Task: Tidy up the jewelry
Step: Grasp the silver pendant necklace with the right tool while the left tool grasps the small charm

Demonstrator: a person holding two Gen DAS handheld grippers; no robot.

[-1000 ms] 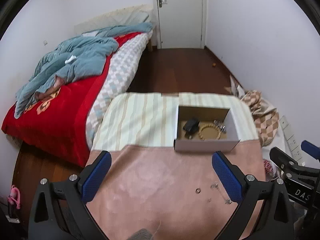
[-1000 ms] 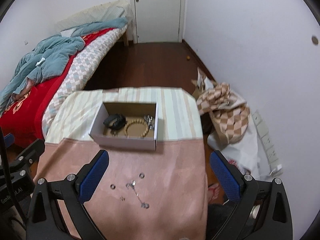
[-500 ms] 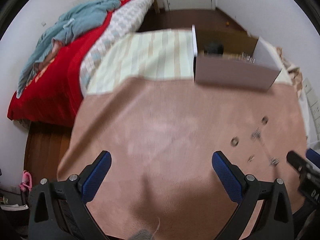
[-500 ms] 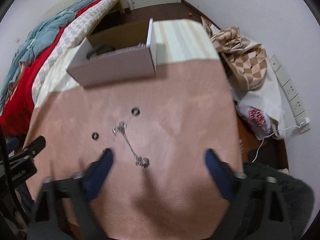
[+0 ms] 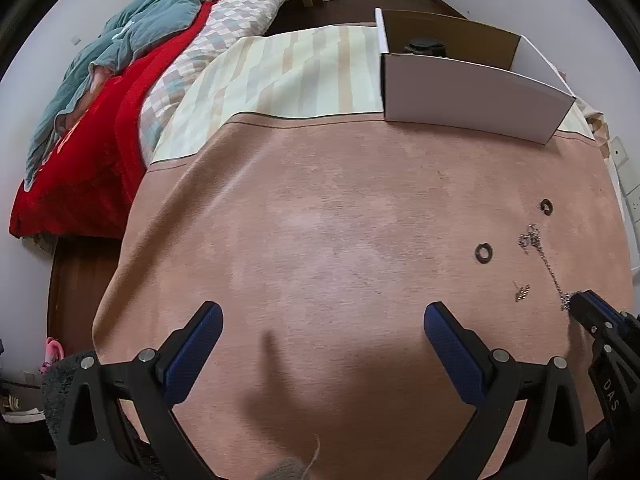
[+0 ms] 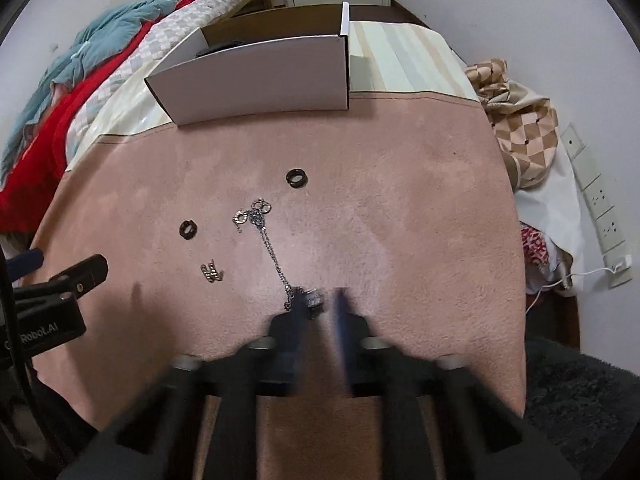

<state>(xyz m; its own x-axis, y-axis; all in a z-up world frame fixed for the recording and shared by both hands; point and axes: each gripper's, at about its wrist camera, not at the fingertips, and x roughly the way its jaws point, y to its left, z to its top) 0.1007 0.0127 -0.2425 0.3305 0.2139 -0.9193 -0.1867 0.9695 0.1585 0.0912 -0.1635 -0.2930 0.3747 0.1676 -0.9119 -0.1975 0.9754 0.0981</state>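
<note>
Pinching toward the near end of the silver chain (image 6: 275, 258), the right gripper (image 6: 320, 304) is showing blurred fingers nearly together around its clasp; whether they are actually clamping it I cannot tell. The left gripper (image 5: 322, 320) is hovering over the pink cloth (image 5: 320, 220) with fingers wide apart. Two dark rings (image 6: 296, 178) and a small earring (image 6: 211, 271) are lying beside the chain, near the white box (image 6: 260, 76).

On the table, the pink suede-like cloth (image 6: 400, 200) carries a thin silver chain necklace (image 6: 272, 252), two dark rings (image 6: 296, 177) (image 6: 188, 229) and a small metal earring (image 6: 211, 272). The right gripper (image 6: 318, 300) is blurred, its jaws nearly together around the chain's near end. An open white cardboard box (image 6: 256, 80) stands beyond.
</note>
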